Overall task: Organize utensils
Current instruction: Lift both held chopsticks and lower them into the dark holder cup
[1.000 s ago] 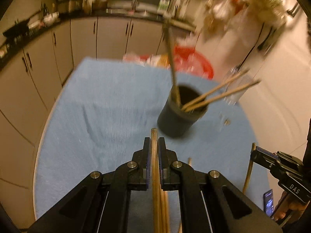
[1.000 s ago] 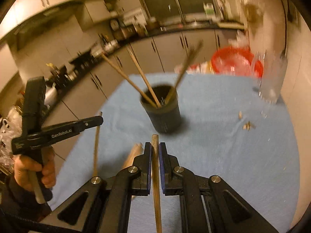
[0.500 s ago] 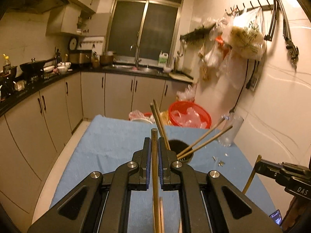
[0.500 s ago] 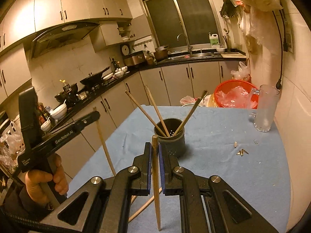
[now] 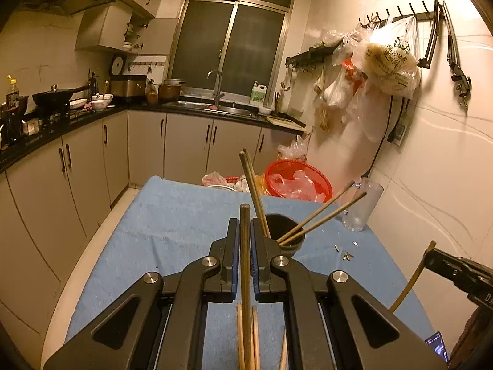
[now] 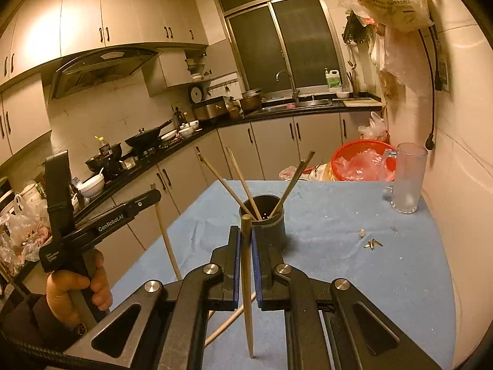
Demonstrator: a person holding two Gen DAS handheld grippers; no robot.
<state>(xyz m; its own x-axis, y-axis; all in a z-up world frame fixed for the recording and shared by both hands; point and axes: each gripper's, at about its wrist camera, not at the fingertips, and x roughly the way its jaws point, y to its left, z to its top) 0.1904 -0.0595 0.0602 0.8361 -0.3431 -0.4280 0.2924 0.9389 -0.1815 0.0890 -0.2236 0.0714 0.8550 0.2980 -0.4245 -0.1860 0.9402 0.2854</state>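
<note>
A: What do the jaws hold?
B: Each gripper, left (image 5: 245, 240) and right (image 6: 245, 246), is clamped on one slim wooden chopstick (image 5: 245, 265), upright between blue pads.
A: And the holder?
B: The dark round cup (image 6: 267, 220) sits just ahead on the blue-clothed bench (image 6: 339, 265), view steadier than before.

Matt wooden chopsticks (image 6: 246, 277), a matt black plastic holder (image 6: 267, 220), rough blue cloth on the tabletop (image 6: 354, 265), a frosted glass mug (image 6: 408, 178).

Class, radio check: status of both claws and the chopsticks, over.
Left claw shut on chopstick. Right claw shut on another. Four sticks in holder. Path clear.
</note>
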